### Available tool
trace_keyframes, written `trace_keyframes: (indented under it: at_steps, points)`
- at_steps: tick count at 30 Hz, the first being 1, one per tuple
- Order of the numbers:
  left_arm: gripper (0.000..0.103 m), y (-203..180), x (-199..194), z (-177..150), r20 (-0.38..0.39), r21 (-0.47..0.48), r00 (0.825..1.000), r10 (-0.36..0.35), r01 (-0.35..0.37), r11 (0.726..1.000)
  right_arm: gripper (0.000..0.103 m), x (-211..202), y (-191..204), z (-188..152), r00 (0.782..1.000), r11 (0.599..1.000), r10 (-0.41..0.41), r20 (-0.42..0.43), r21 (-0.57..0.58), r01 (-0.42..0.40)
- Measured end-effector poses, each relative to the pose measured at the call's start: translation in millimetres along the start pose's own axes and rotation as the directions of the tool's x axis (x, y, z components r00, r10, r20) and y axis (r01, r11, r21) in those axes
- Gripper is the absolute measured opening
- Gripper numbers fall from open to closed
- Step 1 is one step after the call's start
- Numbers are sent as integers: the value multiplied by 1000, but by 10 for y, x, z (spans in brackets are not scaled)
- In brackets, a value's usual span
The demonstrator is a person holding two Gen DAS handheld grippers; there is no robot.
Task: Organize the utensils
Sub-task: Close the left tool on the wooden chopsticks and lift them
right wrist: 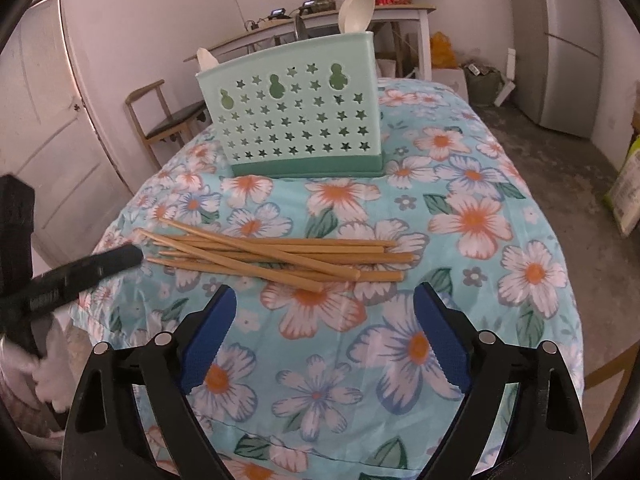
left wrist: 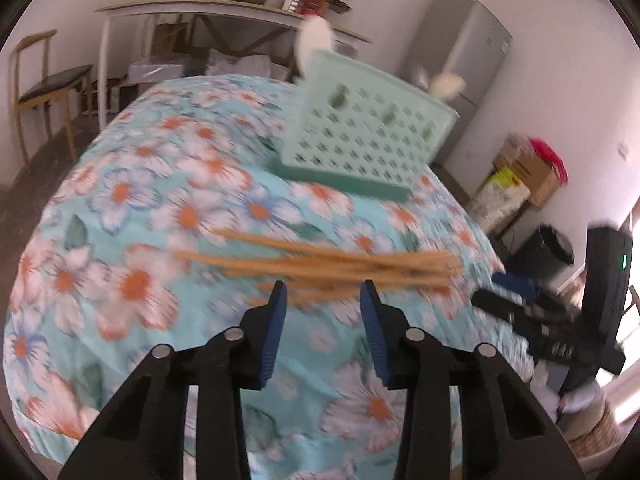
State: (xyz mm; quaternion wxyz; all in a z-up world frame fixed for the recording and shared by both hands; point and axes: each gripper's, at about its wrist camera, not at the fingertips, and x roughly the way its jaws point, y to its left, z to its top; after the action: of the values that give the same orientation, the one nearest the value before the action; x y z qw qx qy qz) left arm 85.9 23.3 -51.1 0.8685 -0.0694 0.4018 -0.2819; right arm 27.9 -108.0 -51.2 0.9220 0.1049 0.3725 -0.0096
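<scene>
The left gripper [left wrist: 323, 294] has its blue-padded fingers [left wrist: 273, 332] parted with nothing between them, tips close above the chopsticks [left wrist: 332, 266]. The right gripper [right wrist: 324, 300] is spread wider, also empty, just short of the same pile. The chopsticks are plain tan wooden sticks, loosely crossed in a heap on the floral tablecloth [right wrist: 472, 216], in front of the mint-green utensil holder [right wrist: 296, 120] (star-shaped cutouts, darker green base). Two white spoons [right wrist: 358, 8] stand in the holder. No writing is legible.
</scene>
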Motion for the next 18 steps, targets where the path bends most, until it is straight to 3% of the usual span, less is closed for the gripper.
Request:
trace_keyframes:
  at_steps: [5, 9, 13, 16, 18]
  points:
    - [33, 355, -1, 208, -1, -162, 1000, -14, 14, 987, 82, 38, 14, 34, 999, 999, 41, 7, 18, -41]
    - [32, 675, 120, 154, -57, -359, 994, -92, 66, 931, 82, 47, 44, 23, 998, 998, 63, 11, 20, -63]
    - [31, 959, 307, 116, -73, -528, 981, -178, 113, 841, 81, 81, 46, 4, 997, 997, 77, 4, 27, -77]
    - [30, 1156, 394, 60, -37, -665, 968, -248, 161, 729, 81, 73, 28, 8, 996, 996, 86, 11, 36, -86]
    - [30, 1215, 375, 53, -2, -713, 965, -262, 182, 677, 81, 80, 17, 13, 996, 995, 91, 8, 44, -91]
